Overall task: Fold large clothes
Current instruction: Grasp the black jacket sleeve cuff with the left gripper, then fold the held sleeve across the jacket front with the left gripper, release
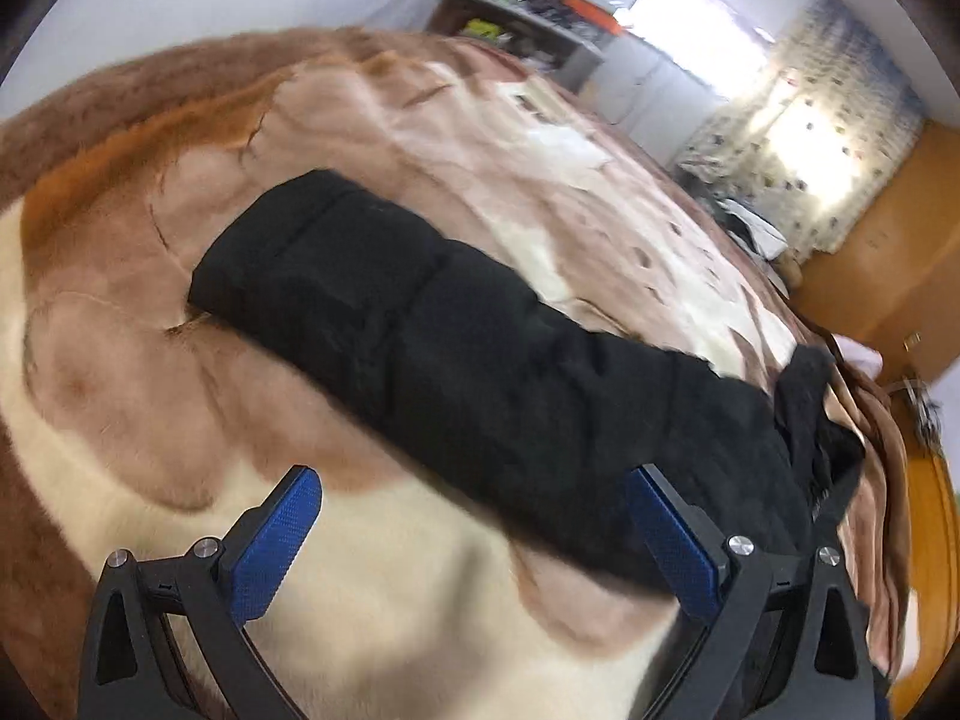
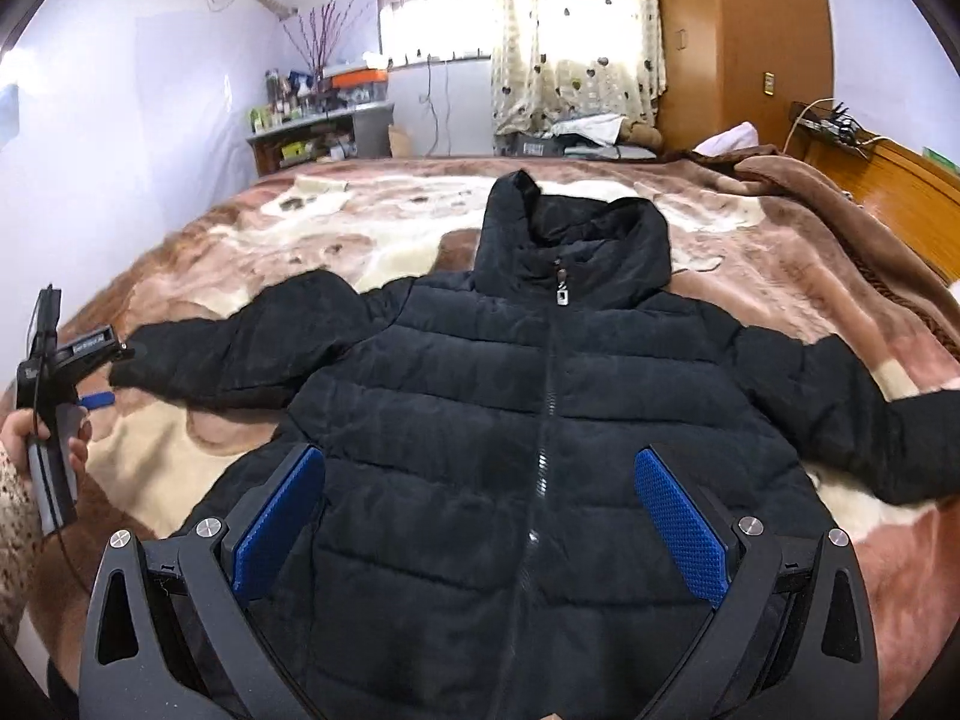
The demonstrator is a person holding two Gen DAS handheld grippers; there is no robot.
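**Black puffer jacket spread flat on the bed**

At the left, our left gripper (image 1: 474,531) hangs wide open, holding nothing, just beside the jacket's left sleeve (image 1: 420,324). We see the quilted, hooded black jacket (image 2: 516,420) lying front up on the brown blanket (image 2: 198,276), zipped, sleeves outstretched. Our right gripper (image 2: 480,516) gapes empty above its hem.

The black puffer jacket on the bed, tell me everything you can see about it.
The black puffer jacket lies flat, front up, on a brown and cream fleece blanket. It looks quilted and padded, zipped to the collar, the silver zipper pull near the neck, hood above. Both sleeves spread sideways. Neither the left gripper nor the right gripper holds it.
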